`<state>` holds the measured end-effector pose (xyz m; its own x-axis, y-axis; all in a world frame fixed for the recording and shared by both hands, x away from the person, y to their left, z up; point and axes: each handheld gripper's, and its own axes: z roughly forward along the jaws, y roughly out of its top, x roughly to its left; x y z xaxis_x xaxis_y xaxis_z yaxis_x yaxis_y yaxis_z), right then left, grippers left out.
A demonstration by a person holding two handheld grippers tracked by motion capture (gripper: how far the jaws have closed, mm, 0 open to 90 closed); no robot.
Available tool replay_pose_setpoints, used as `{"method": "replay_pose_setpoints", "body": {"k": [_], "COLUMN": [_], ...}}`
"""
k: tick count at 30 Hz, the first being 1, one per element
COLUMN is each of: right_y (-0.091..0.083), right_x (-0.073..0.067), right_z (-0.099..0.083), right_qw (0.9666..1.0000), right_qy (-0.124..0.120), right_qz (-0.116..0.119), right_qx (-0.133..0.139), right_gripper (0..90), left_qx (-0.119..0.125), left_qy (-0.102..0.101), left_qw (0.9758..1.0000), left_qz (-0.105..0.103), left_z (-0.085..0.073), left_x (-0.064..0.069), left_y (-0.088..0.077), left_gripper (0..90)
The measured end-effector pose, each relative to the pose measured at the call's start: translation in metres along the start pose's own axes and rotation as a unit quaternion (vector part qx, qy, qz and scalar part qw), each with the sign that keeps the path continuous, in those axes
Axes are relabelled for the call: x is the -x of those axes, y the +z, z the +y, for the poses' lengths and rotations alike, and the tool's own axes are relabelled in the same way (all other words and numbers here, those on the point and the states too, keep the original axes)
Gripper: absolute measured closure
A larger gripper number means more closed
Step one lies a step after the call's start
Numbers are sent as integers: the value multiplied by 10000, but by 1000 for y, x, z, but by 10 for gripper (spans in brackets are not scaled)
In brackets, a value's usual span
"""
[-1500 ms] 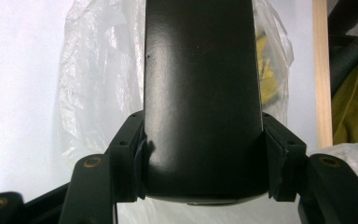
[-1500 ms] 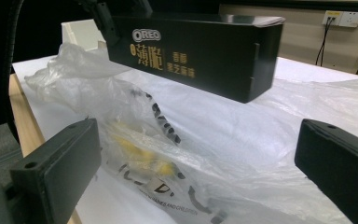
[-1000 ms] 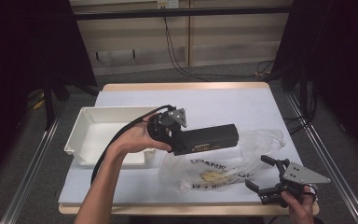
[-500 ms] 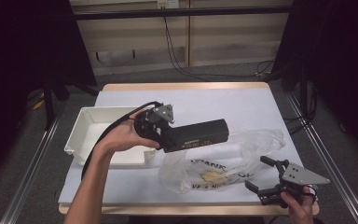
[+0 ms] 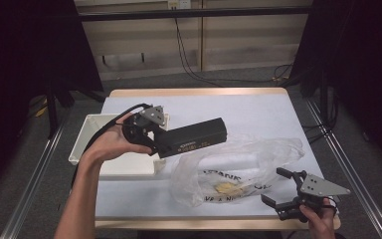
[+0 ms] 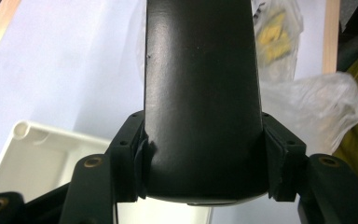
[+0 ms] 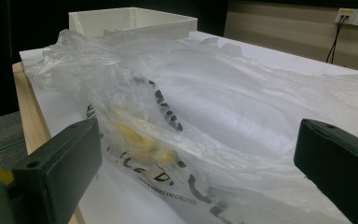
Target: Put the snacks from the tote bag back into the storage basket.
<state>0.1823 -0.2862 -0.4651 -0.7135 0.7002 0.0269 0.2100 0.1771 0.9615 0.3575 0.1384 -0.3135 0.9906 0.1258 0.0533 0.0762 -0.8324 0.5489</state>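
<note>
My left gripper (image 5: pixel 165 144) is clamped on one end of a long black box (image 5: pixel 196 138), both pads pressed against its sides, and I hold it up in the air between the white tray (image 5: pixel 87 137) and the clear plastic bag (image 5: pixel 238 167), its far end pointing toward the bag. My right gripper (image 5: pixel 283 188) rests low at the near right corner of the table (image 5: pixel 238 107), jaws spread wide and holding nothing, with the crumpled bag lying just in front of them.
</note>
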Motion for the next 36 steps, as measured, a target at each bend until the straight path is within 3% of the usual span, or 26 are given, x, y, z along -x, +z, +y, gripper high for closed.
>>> {"method": "replay_pose_setpoints", "body": {"k": [11, 14, 15, 20, 32, 36], "right_y": [1, 1, 1, 1, 2, 2], "right_x": [1, 2, 2, 1, 1, 2], "right_z": [-1, -1, -1, -1, -2, -2], "right_qw": [10000, 10000, 10000, 10000, 9999, 10000], "right_qy": [47, 50, 47, 45, 86, 59], "right_qz": [10, -6, 1, 12, 5, 16], "right_qx": [-36, -32, -36, -50, -75, -67], "right_gripper": [4, 2, 2, 2, 3, 2], "left_qx": [-14, 63, 70, 41, 148, 23], "left_qy": [-141, -120, -81, 71, -182, -276], "left_qw": [9998, 9996, 9992, 9990, 9985, 9980], "left_qz": [153, 233, 384, 450, 501, 575], "left_z": [-25, -27, -29, -36, -62, -70], "left_x": [-10, -11, -10, -7, -11, -15], "left_y": [-16, -20, -24, -28, -47, -50], "left_gripper": [429, 429, 428, 429, 433, 432]}}
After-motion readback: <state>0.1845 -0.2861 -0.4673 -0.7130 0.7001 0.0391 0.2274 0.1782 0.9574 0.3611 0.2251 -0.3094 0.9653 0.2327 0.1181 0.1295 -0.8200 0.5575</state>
